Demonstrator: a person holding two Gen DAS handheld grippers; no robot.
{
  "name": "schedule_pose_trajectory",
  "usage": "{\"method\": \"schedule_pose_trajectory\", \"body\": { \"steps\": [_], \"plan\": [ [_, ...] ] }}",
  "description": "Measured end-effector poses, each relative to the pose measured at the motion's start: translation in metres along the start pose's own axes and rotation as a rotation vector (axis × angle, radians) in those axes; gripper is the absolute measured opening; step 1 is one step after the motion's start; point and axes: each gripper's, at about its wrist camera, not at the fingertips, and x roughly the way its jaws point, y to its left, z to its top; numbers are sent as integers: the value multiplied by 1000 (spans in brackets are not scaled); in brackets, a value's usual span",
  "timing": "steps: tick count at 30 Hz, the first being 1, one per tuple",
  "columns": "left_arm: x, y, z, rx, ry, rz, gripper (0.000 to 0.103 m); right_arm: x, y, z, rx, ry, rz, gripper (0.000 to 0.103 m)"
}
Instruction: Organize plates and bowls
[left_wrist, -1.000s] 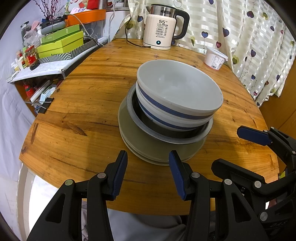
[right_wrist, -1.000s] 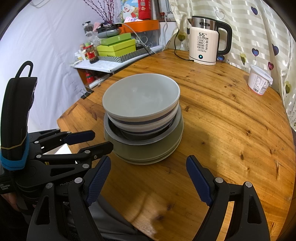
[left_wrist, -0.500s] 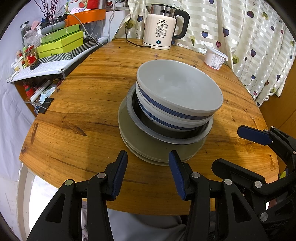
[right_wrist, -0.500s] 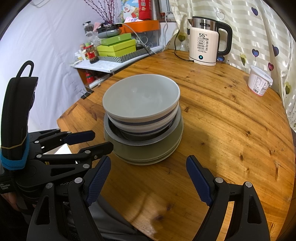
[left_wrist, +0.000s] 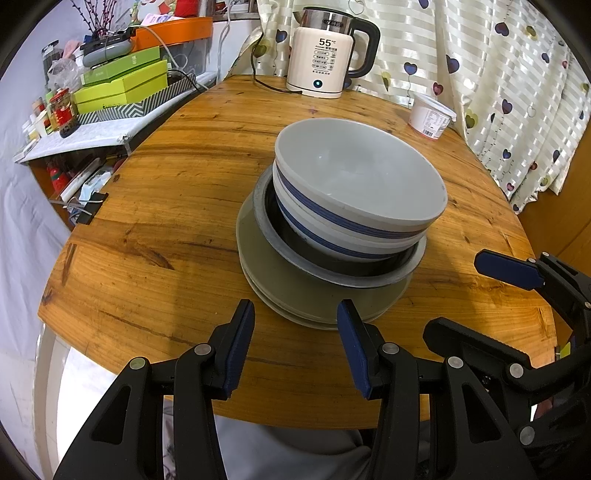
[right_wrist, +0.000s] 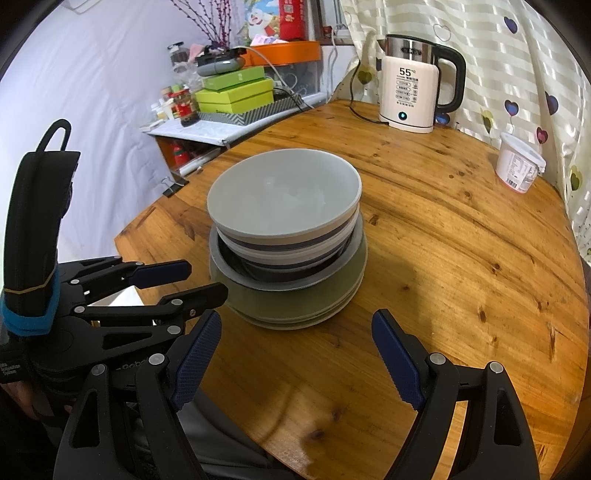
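A stack of dishes stands in the middle of the round wooden table (left_wrist: 155, 229). White bowls with blue bands (left_wrist: 358, 192) sit nested on top, inside a dark shallow dish with a grey rim (left_wrist: 295, 254), on olive-grey plates (left_wrist: 280, 288). The stack also shows in the right wrist view (right_wrist: 284, 206). My left gripper (left_wrist: 295, 332) is open and empty, just in front of the plates' near edge. My right gripper (right_wrist: 295, 350) is open and empty, near the table's front edge; it appears at the right of the left wrist view (left_wrist: 517, 280).
A white electric kettle (left_wrist: 325, 59) stands at the back of the table with its cord. A white lidded tub (left_wrist: 430, 114) sits at the back right by the heart-patterned curtain (left_wrist: 517, 92). Green boxes (left_wrist: 122, 85) and clutter fill a shelf to the left.
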Motion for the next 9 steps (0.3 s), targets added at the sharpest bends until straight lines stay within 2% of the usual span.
{"method": "schedule_pose_trajectory", "body": {
  "steps": [9],
  "plan": [
    [-2, 0, 0, -1, -5, 6, 48, -1, 0, 0, -2, -2, 5, 84]
  ]
}}
